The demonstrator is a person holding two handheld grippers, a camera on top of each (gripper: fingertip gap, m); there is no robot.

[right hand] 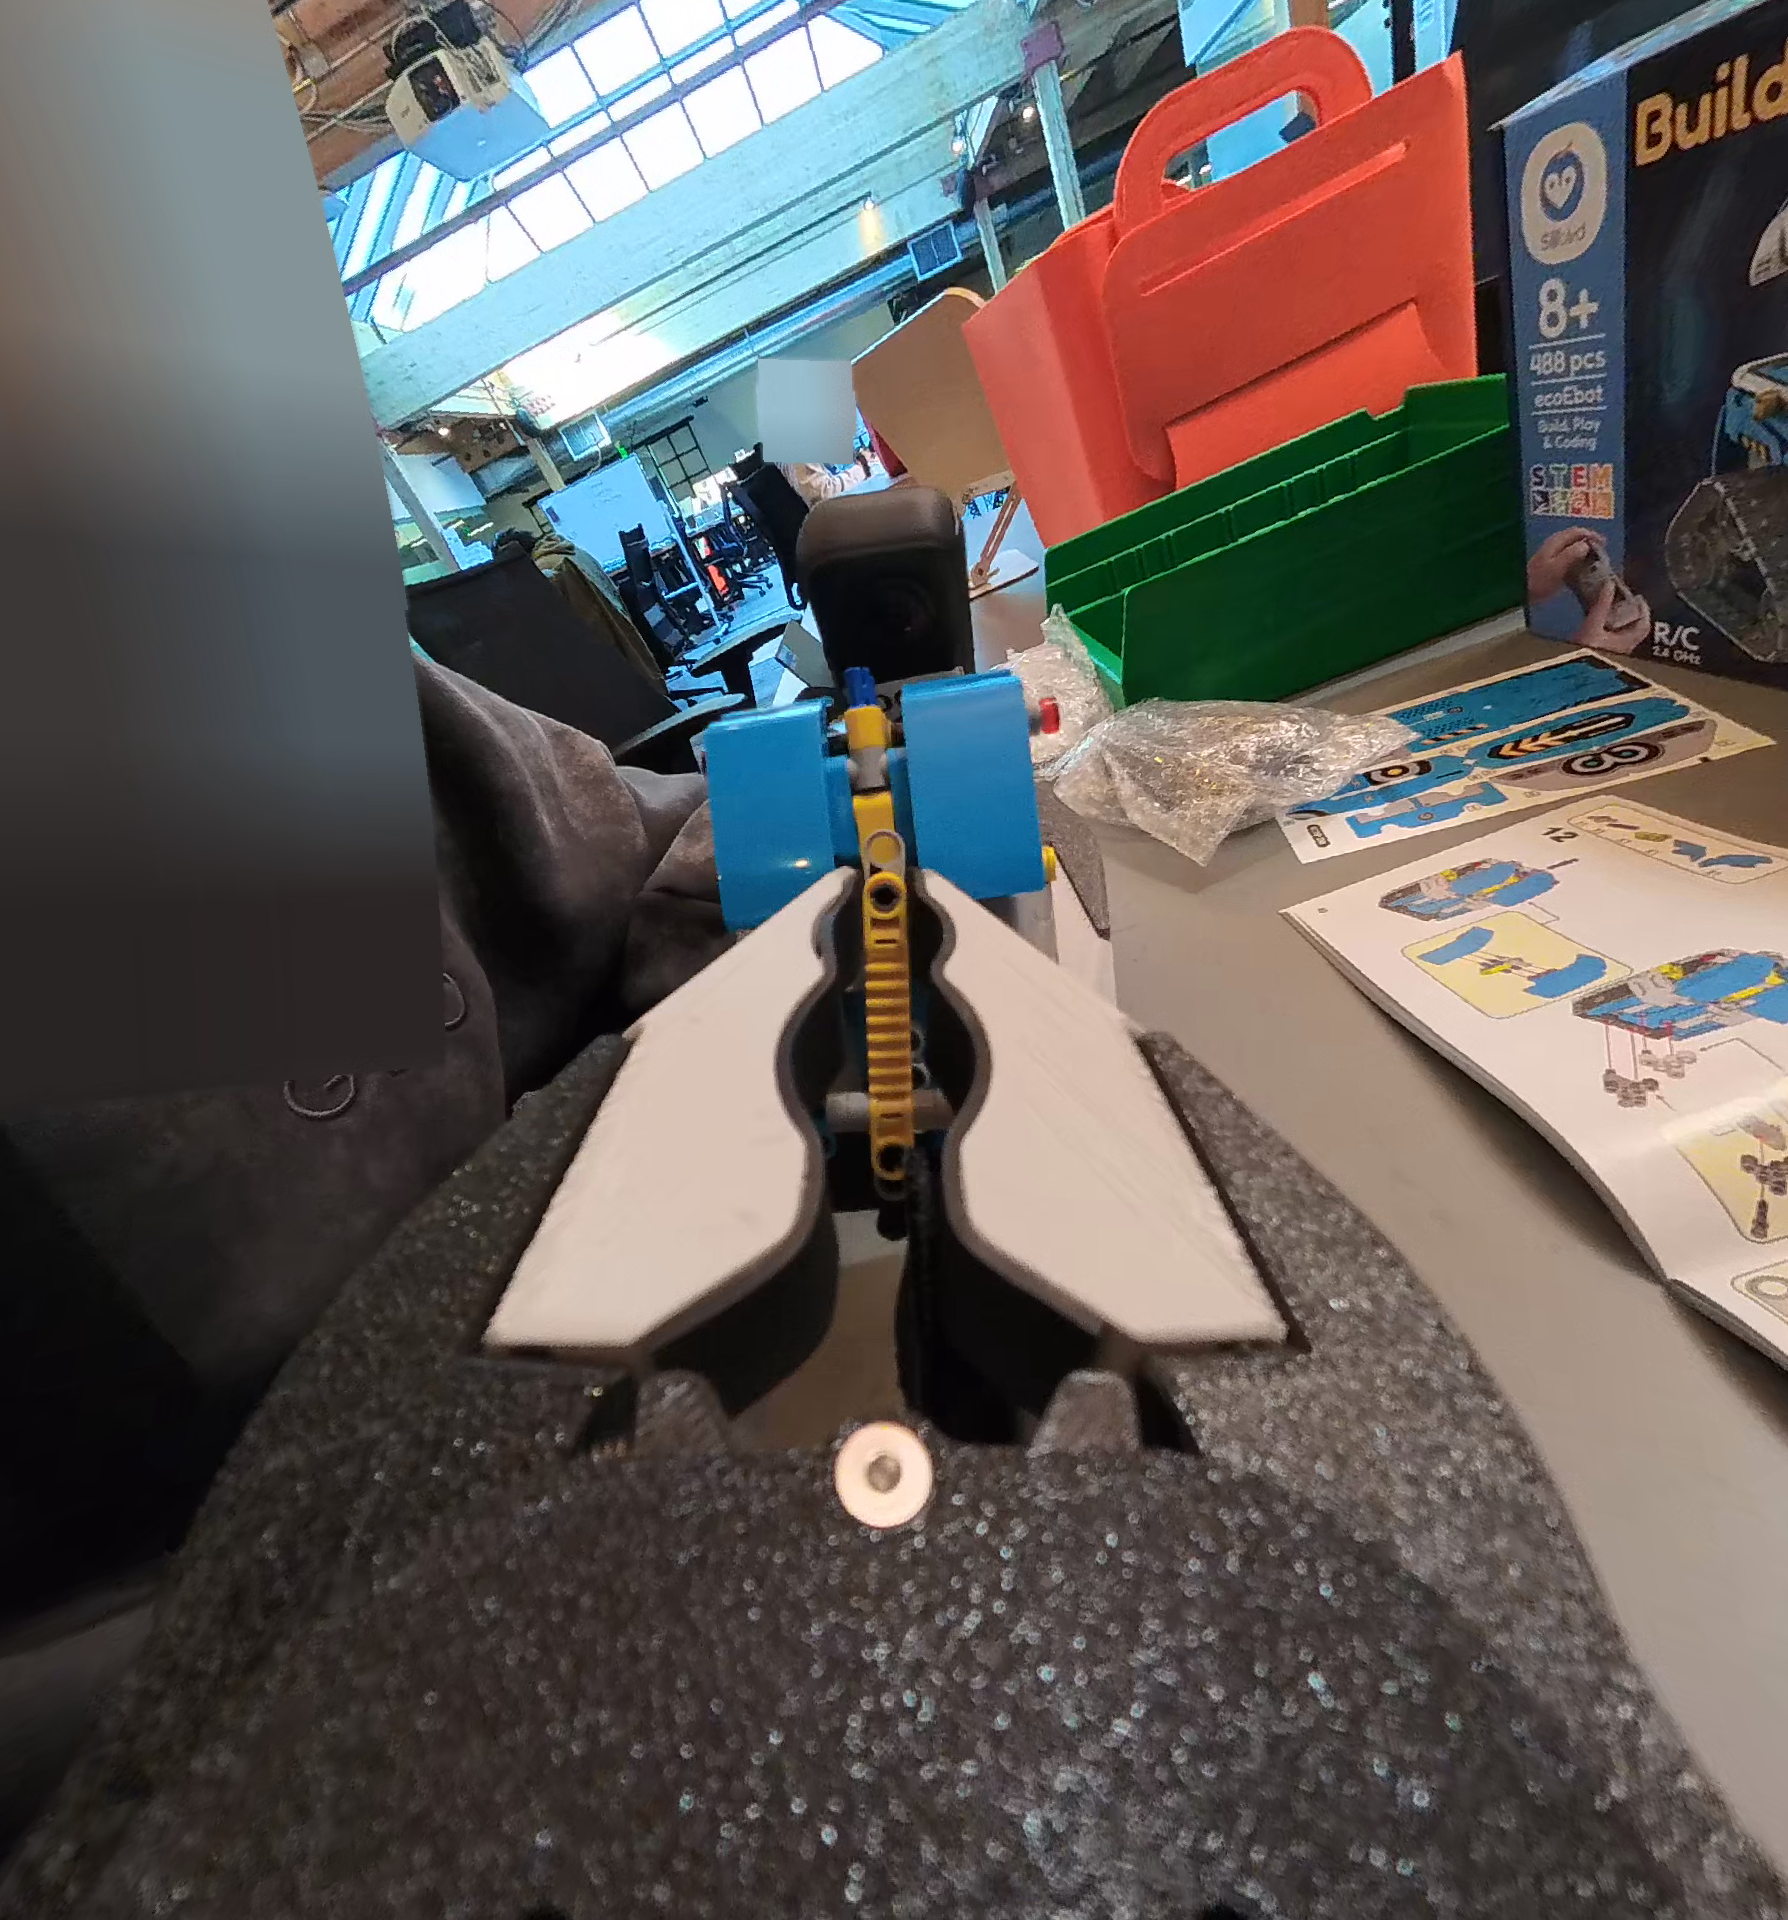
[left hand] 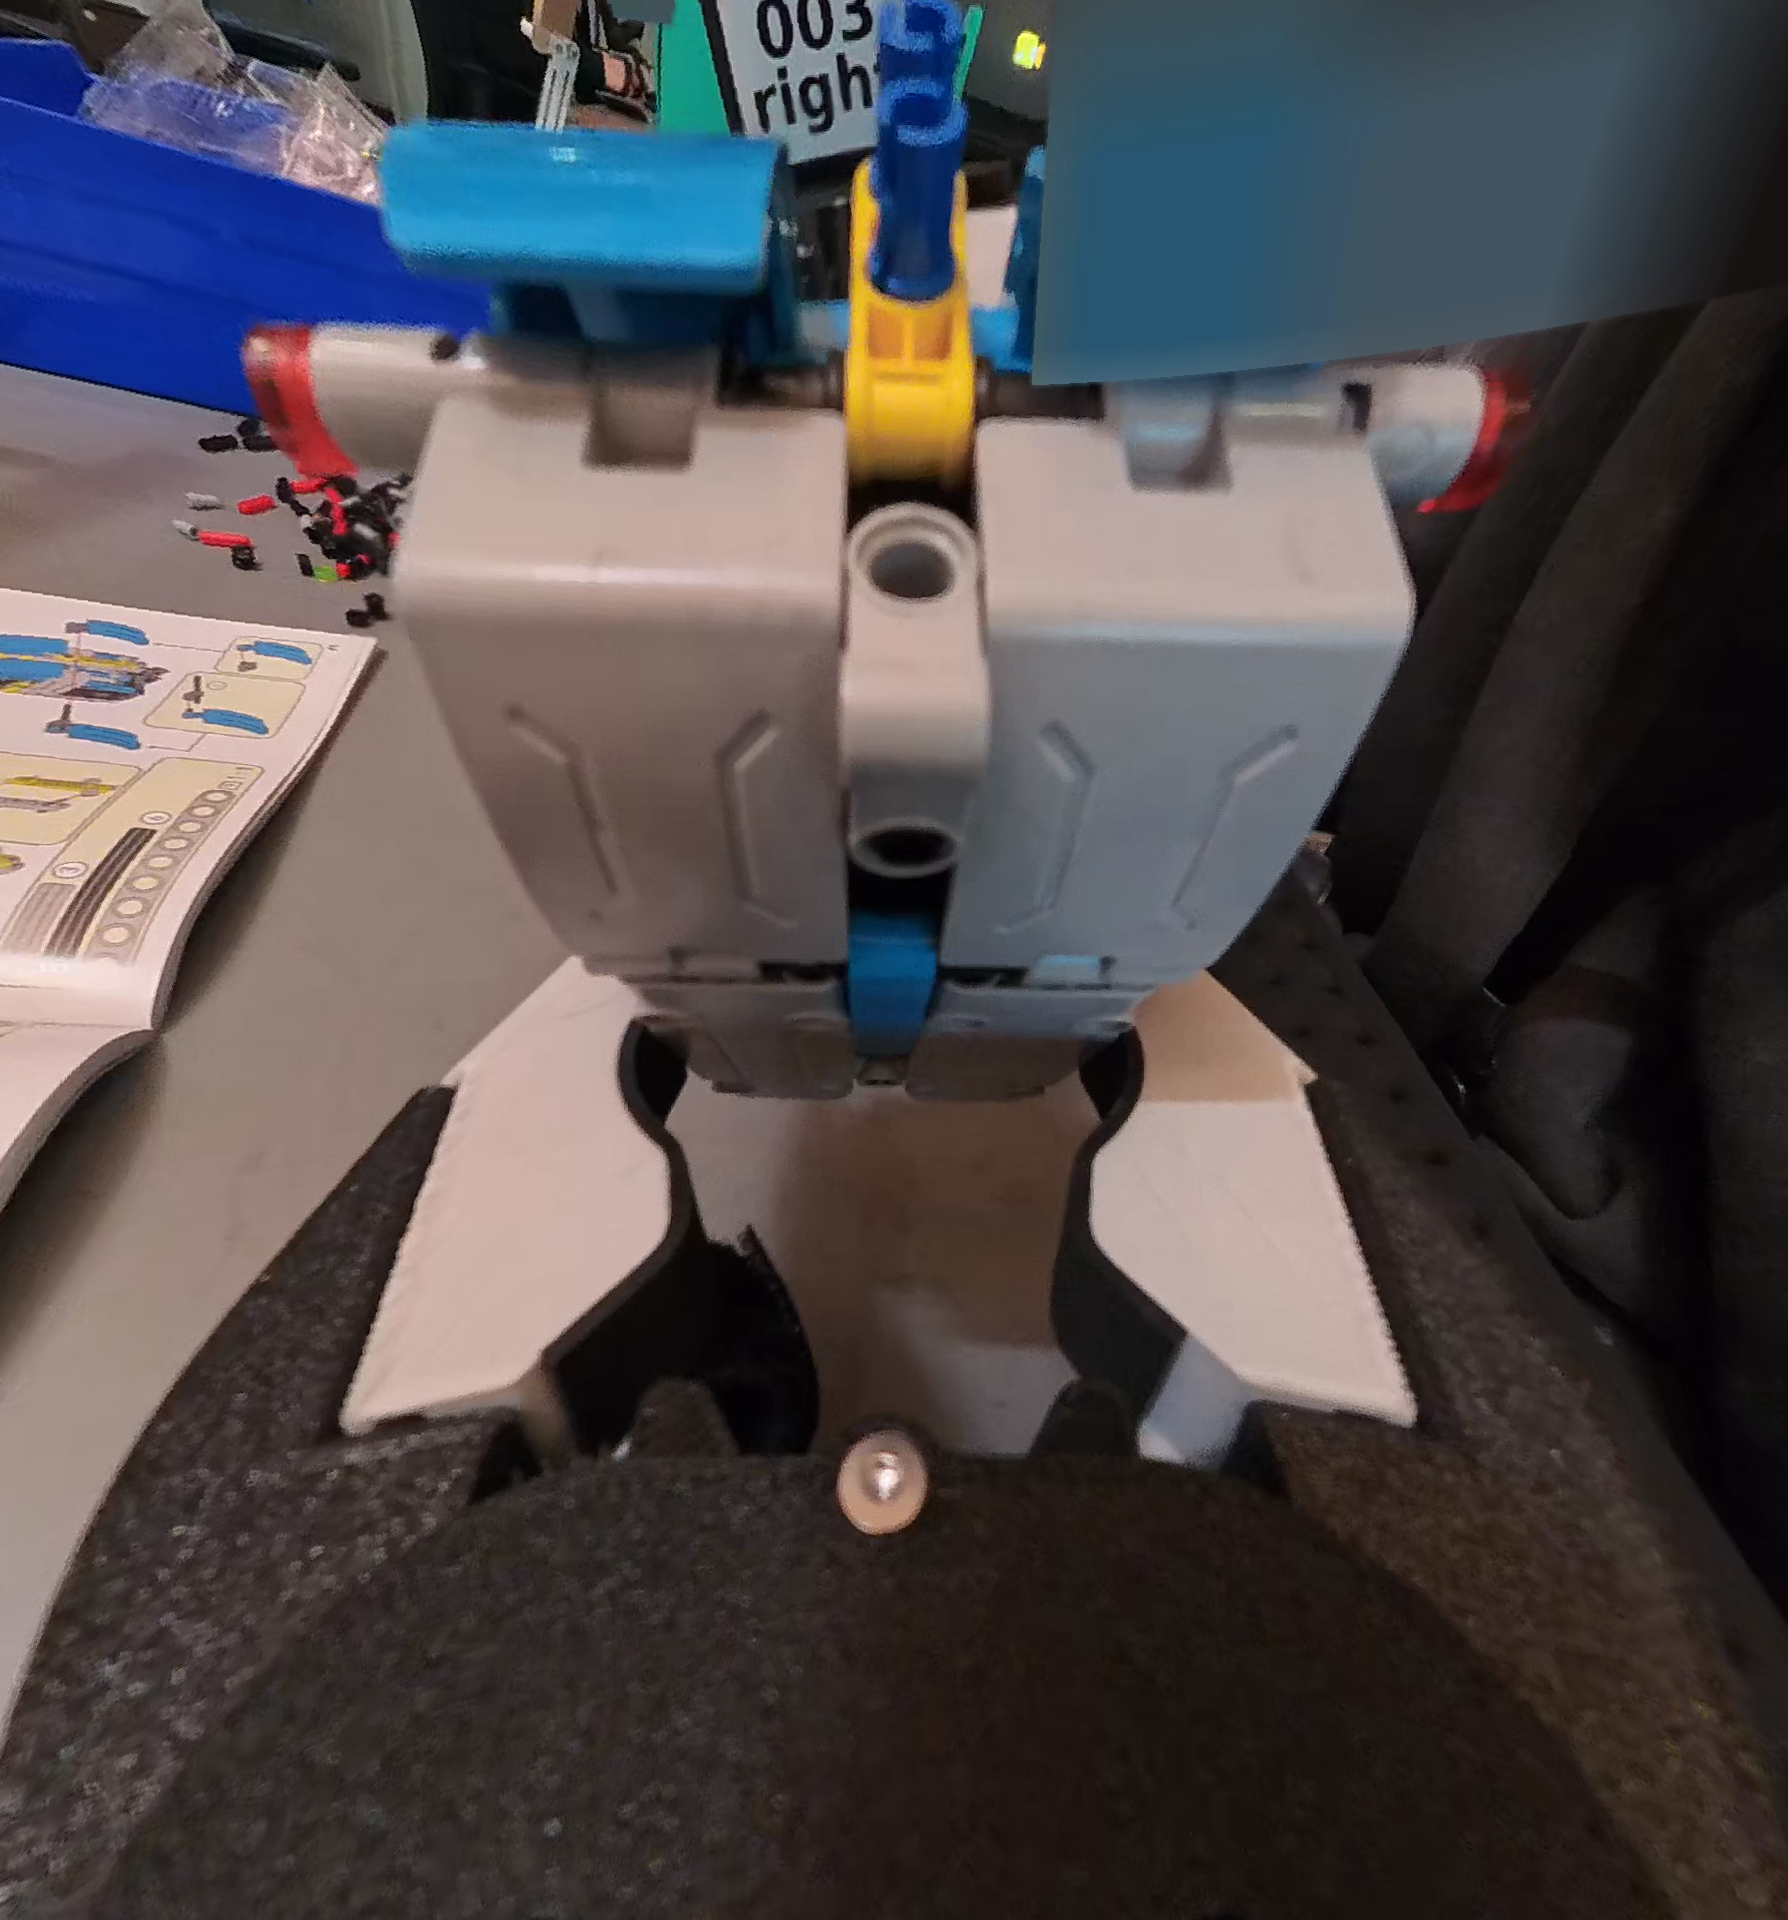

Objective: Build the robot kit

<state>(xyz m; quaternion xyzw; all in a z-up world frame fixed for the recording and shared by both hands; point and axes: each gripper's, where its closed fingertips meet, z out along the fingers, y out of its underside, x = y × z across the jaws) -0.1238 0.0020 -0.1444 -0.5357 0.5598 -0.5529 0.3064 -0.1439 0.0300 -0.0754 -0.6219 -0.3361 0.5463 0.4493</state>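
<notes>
Left gripper fingers clamp the brick model at its grey base. Right gripper fingers pinch its yellow beam. Judged light, rigid, joints separable; hold solid panels.

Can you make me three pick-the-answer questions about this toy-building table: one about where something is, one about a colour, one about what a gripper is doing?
1. Where is the open paper instruction booklet in the right wrist view?
A. right of the gripper
B. inside the green bin
C. on the orange bag

2. What colour is the toothed plastic strip between the right gripper fingers?
A. red
B. yellow
C. white

3. What is the left gripper doing?
A. hanging open, empty
B. lying on the booklet
C. clamping the grey-and-blue brick model

Answers: 1 A, it lies on the grey table to the right. 2 B, plainly yellow. 3 C, both fingers meet the model's lower end.
</notes>
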